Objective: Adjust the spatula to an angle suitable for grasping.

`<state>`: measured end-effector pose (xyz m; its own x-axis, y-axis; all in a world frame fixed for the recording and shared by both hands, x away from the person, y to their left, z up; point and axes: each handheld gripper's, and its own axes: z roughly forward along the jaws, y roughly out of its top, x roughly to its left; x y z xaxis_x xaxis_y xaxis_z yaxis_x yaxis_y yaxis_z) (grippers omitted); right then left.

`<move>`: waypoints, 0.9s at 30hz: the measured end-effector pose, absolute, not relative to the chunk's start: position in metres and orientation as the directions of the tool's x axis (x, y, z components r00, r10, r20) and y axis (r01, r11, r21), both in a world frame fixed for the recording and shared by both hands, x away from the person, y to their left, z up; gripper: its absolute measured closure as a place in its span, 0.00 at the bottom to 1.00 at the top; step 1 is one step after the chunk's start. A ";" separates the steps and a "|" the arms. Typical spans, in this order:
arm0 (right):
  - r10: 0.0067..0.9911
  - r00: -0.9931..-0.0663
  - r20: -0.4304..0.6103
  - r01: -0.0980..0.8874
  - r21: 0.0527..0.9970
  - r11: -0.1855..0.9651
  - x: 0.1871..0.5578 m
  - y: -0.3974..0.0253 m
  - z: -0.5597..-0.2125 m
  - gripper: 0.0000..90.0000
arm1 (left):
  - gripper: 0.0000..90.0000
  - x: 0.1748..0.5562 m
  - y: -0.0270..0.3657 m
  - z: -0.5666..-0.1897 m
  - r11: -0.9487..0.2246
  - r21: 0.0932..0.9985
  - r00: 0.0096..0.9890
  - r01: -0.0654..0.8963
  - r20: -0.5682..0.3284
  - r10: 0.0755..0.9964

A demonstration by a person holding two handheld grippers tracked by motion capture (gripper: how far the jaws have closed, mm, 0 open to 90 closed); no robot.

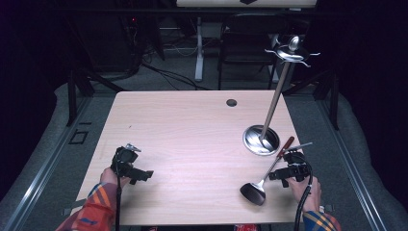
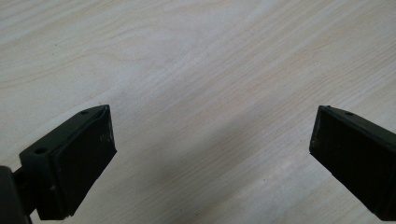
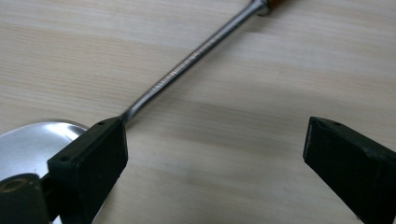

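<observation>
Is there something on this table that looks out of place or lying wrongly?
Yes, the ladle lies flat on the table beside the right claw, although the utensil stand with empty hooks is next to it. Nothing looks spilled or broken. Both claws are open; the left claw holds nothing.

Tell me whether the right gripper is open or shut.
Open: the right gripper has its jaws wide apart, bare table between them, beside the ladle.
</observation>
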<state>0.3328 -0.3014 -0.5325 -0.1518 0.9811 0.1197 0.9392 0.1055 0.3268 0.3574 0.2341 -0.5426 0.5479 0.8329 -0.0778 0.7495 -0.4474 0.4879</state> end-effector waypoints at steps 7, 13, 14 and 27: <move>0.981 -0.166 0.096 0.923 0.365 0.121 0.341 -0.293 -0.534 0.17 | 0.00 0.358 0.235 -0.544 -0.439 0.483 0.542 0.758 -0.092 0.835; 0.985 -0.159 0.061 0.915 0.383 0.124 0.350 -0.285 -0.536 0.26 | 0.00 0.357 0.234 -0.544 -0.447 0.485 0.552 0.752 -0.093 0.829; 0.985 -0.159 0.061 0.915 0.383 0.124 0.350 -0.285 -0.536 0.26 | 0.00 0.357 0.234 -0.544 -0.447 0.485 0.552 0.752 -0.093 0.829; 0.984 -0.177 0.021 0.921 0.357 0.158 0.362 -0.277 -0.544 0.51 | 0.00 0.357 0.237 -0.544 -0.451 0.479 0.554 0.753 -0.091 0.828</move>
<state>0.3619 -0.2768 -0.5436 -0.1775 0.9839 0.0212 0.9206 0.1584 0.3570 0.3569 0.2370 -0.5443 0.5538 0.8276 -0.0913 0.7532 -0.4512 0.4786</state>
